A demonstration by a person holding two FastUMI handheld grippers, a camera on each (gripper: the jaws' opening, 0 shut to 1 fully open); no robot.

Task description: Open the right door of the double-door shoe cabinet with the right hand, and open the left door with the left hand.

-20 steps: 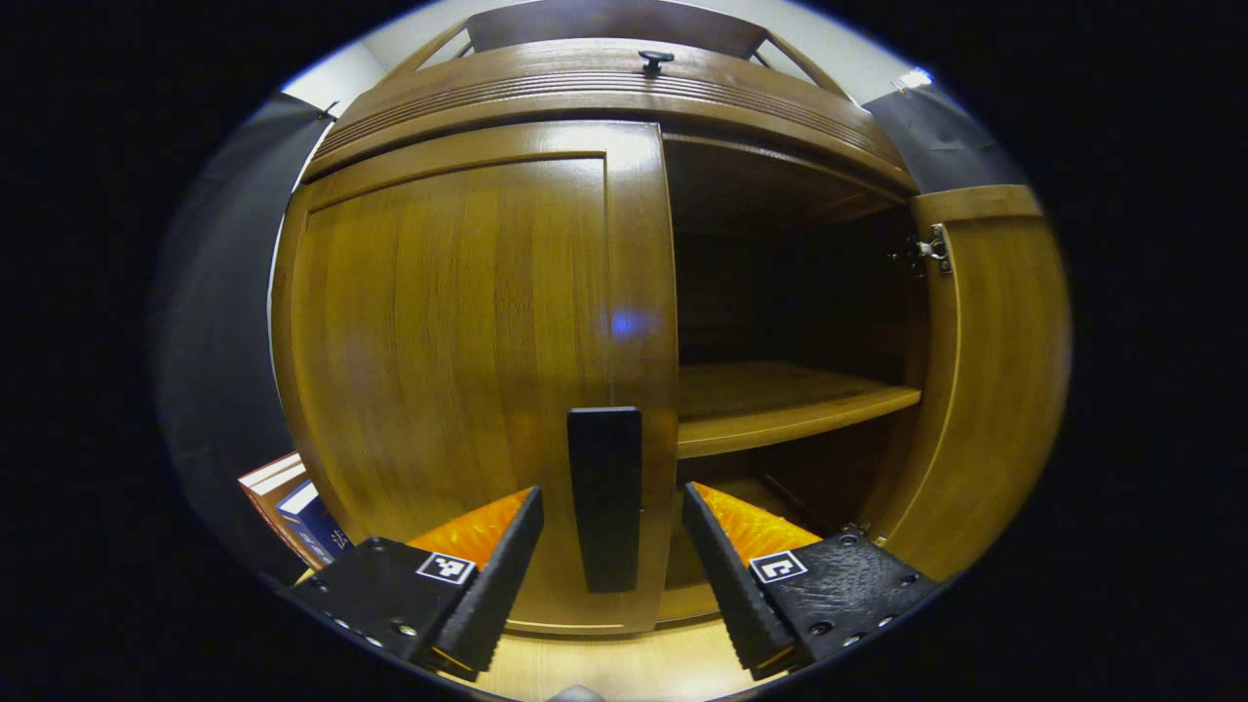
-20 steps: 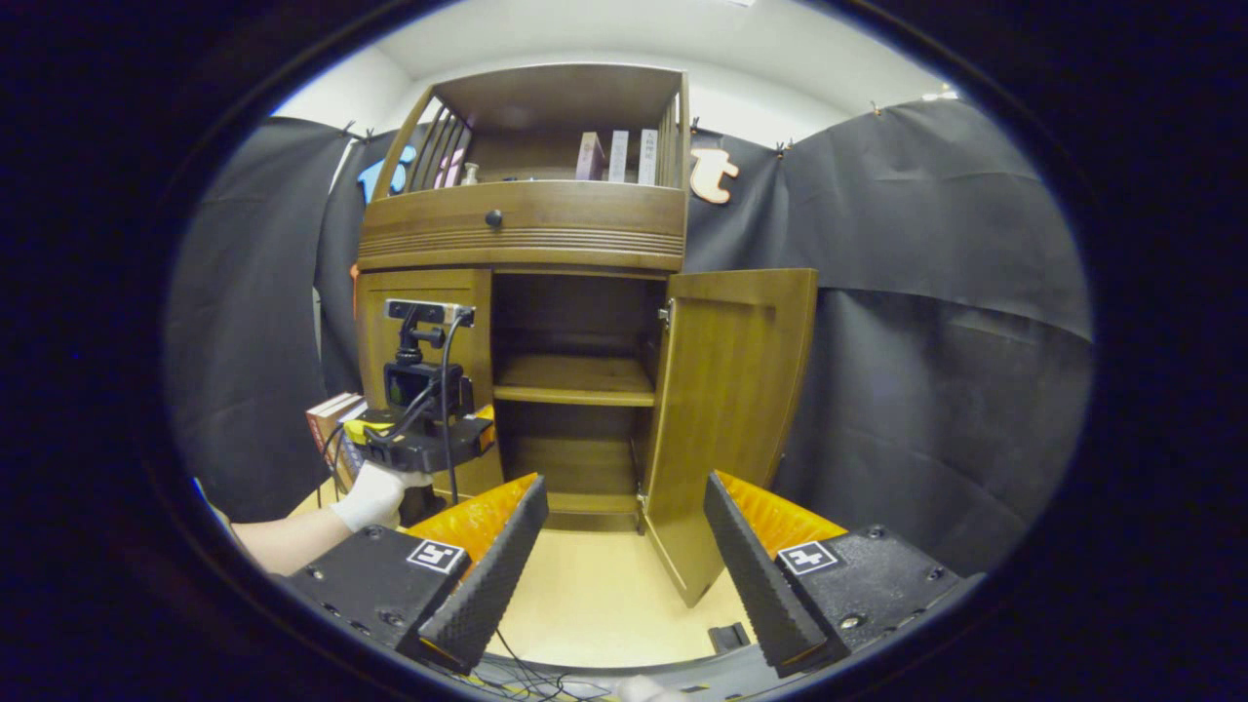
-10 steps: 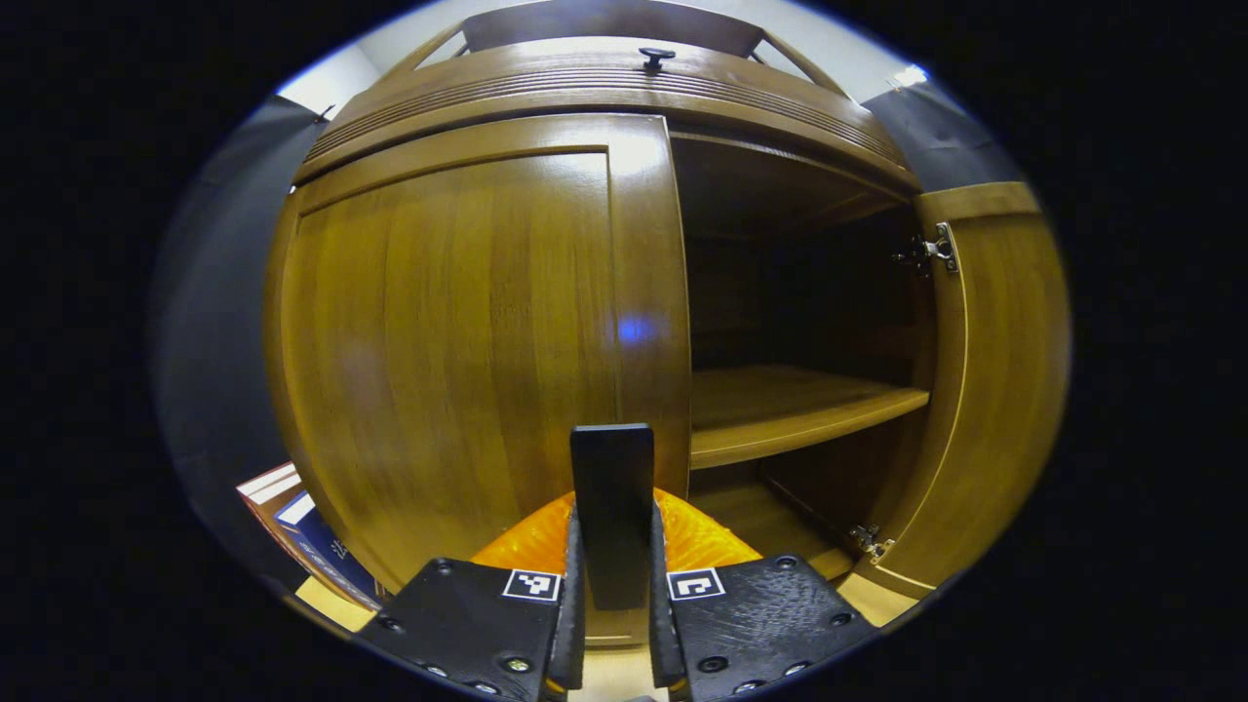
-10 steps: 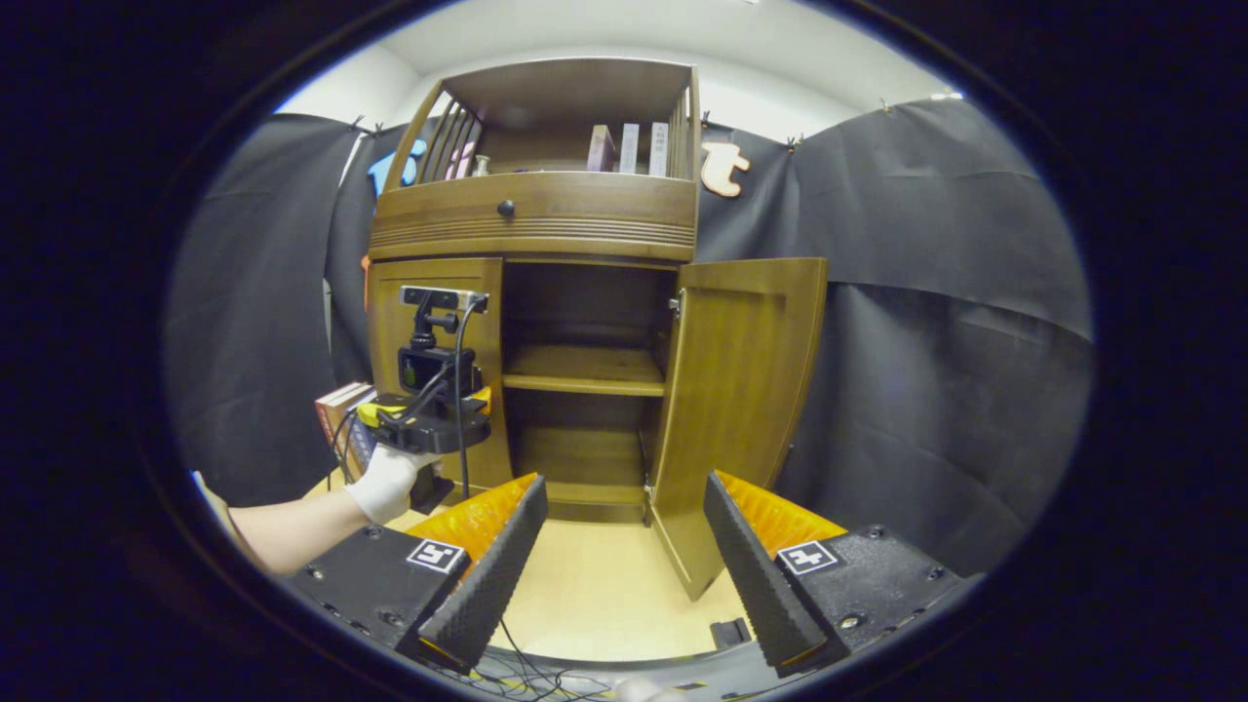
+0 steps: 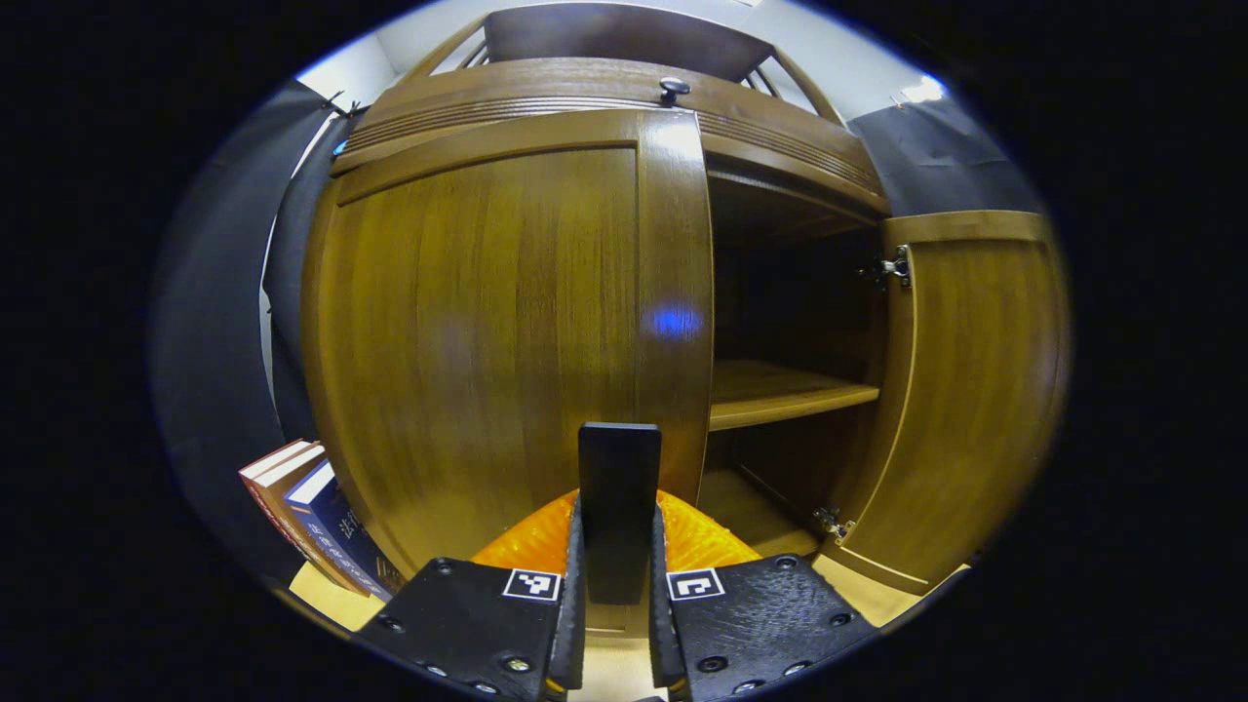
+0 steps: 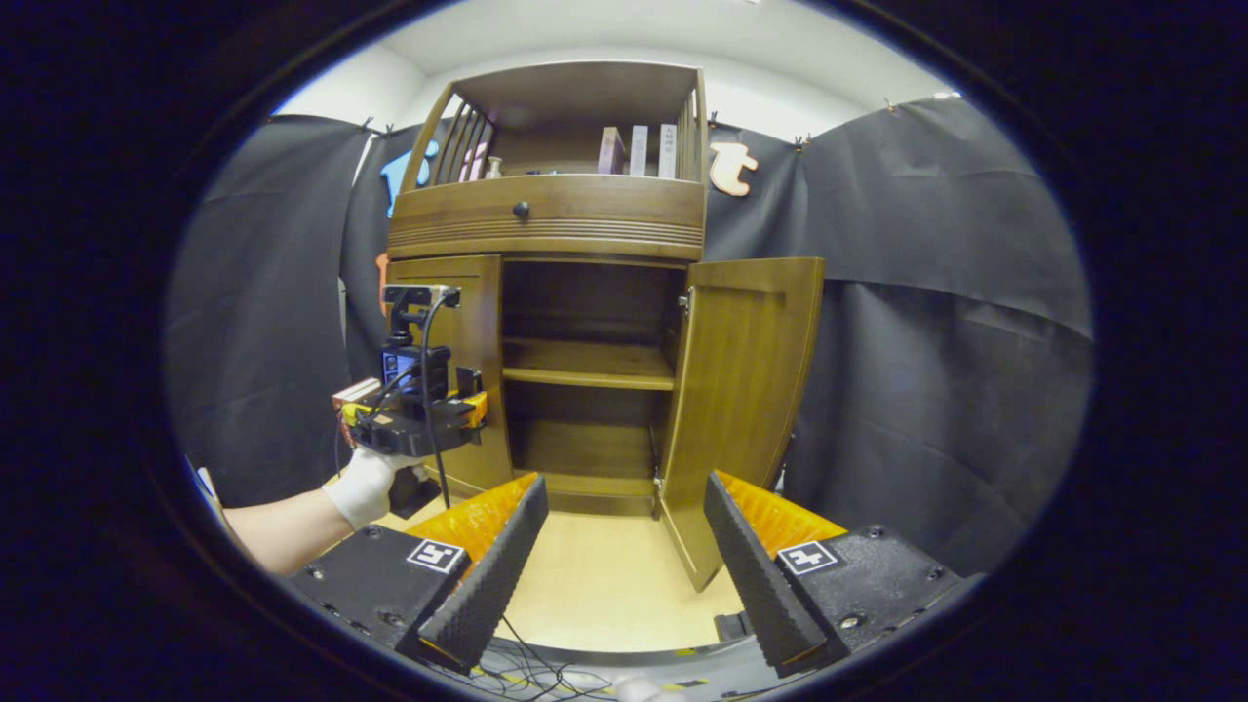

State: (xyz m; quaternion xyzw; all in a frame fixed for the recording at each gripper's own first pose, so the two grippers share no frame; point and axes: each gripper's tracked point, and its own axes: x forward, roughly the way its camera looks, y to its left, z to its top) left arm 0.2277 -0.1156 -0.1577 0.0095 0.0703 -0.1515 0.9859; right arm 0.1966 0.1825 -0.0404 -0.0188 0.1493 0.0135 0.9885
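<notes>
Left hand-held gripper (image 5: 615,624) clamping handle (image 5: 618,507), left door (image 5: 507,331) swinging.

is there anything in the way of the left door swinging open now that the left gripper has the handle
Possibly: books stand against the cabinet on the left door's hinge side. The left gripper is shut on the handle.

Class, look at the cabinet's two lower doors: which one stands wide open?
The right door, swung clear of the shelves. The left door sits nearly shut, its black handle clamped by the left tool.

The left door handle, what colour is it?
Black handle; it shows best in the left gripper view.
</notes>
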